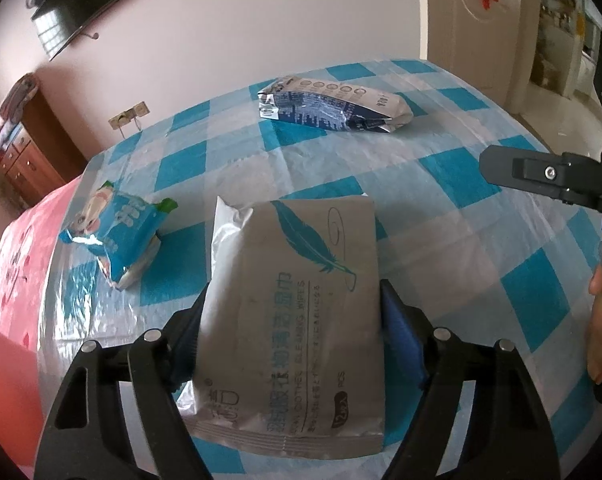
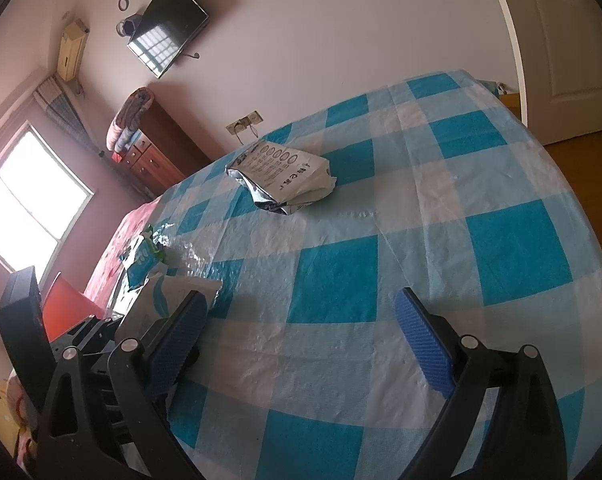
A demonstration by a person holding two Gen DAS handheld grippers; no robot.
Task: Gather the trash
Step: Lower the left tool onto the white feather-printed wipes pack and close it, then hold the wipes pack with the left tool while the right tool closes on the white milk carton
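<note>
The left gripper [image 1: 291, 320] has its jaws clamped on the sides of a grey wet-wipes pack [image 1: 293, 304], which sits between the pads with most of its length poking forward over the checked tablecloth [image 1: 441, 184]. From where I stand, that flat, slick pouch looks likely to buckle or slide out if the squeeze eases or the wrist tips, since only its edges are pinched.

The right gripper [image 2: 301, 340] hangs with jaws wide apart and nothing between them, over bare cloth. Ahead lies a crumpled silver snack bag [image 2: 281, 178]; a blue snack packet [image 1: 113, 236] rests near the left edge, where the cloth drops toward pink bedding [image 1: 17, 256]. Swinging left could knock that packet off. The middle and right of the cloth are open room.
</note>
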